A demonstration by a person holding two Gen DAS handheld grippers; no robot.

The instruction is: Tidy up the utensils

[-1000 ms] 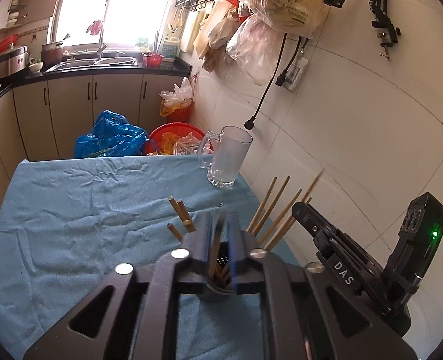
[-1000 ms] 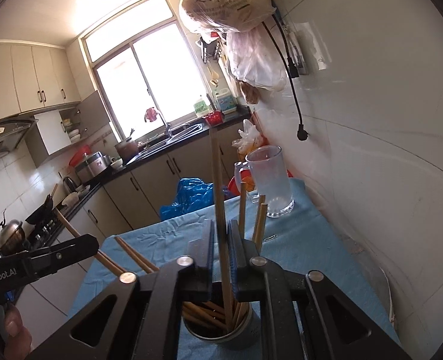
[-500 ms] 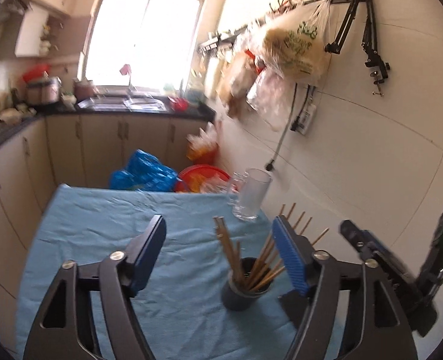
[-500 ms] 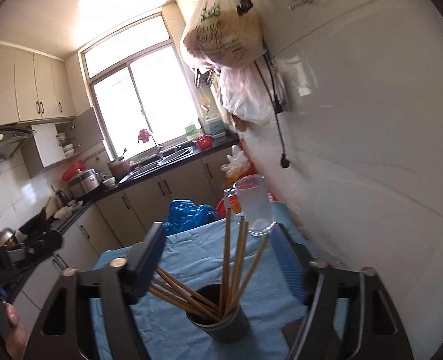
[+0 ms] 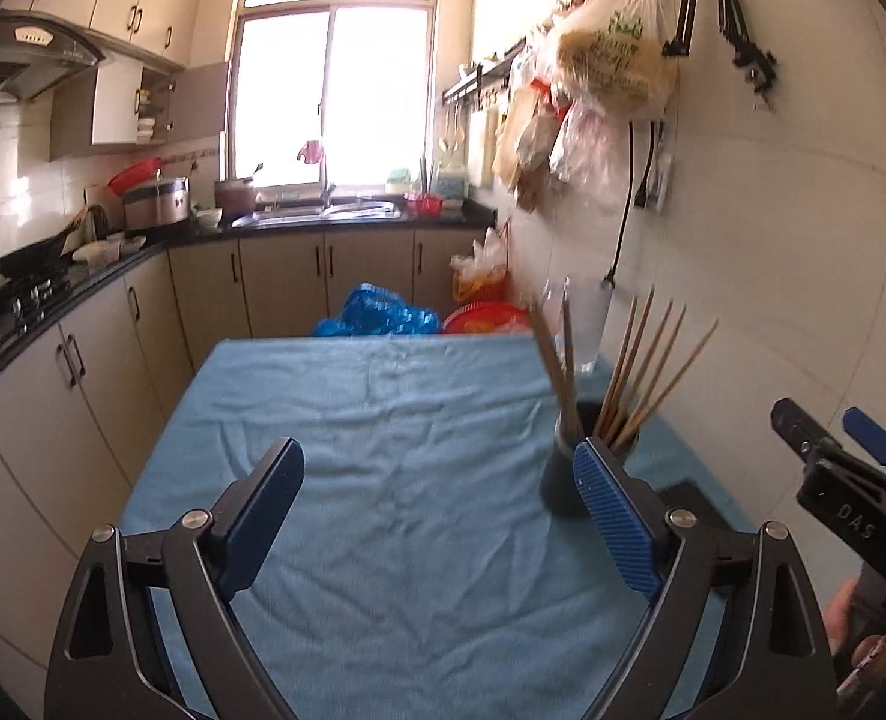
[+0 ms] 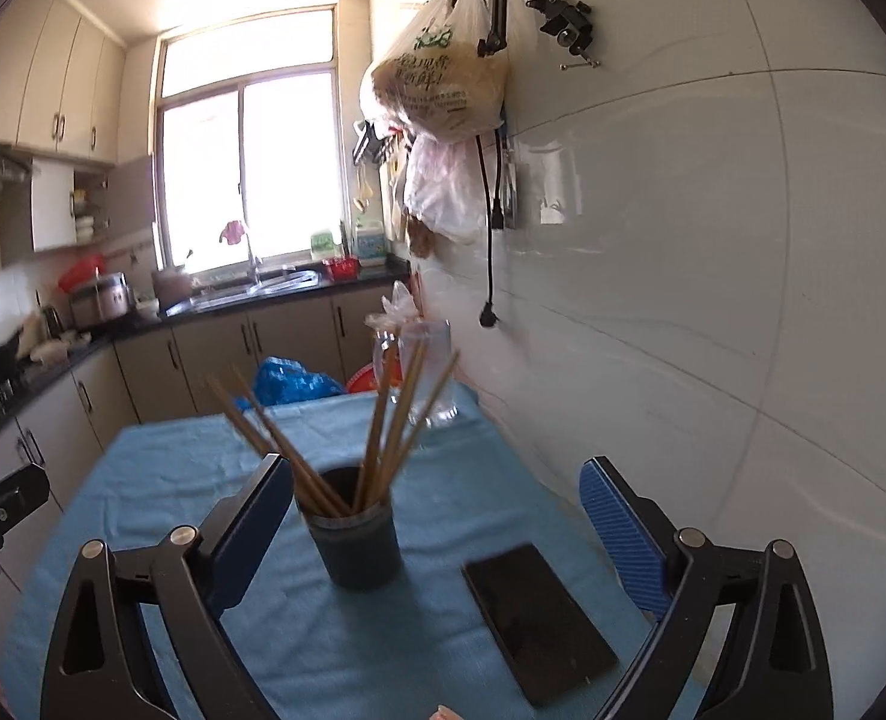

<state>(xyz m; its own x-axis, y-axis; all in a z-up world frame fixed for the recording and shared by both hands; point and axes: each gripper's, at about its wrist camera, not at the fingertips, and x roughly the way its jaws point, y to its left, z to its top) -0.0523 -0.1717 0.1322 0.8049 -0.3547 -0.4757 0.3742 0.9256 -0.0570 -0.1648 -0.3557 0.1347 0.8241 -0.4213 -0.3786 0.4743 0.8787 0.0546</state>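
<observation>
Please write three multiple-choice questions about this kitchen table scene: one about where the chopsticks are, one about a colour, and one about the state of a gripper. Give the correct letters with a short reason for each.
1. Where are the chopsticks?
A. Flat on the cloth
B. Standing in the dark cup
C. In the glass mug

2. What colour is the cloth on the table?
A. Blue
B. Red
C. White

3. What is between the pads of the left gripper?
A. A chopstick
B. The cup
C. Nothing

Answers:
1 B: the sticks fan out of the cup's mouth.
2 A: light blue fabric covers the tabletop in both views.
3 C: the jaws are opening, with only cloth seen between them; the cup is behind the right-hand pad.
</observation>
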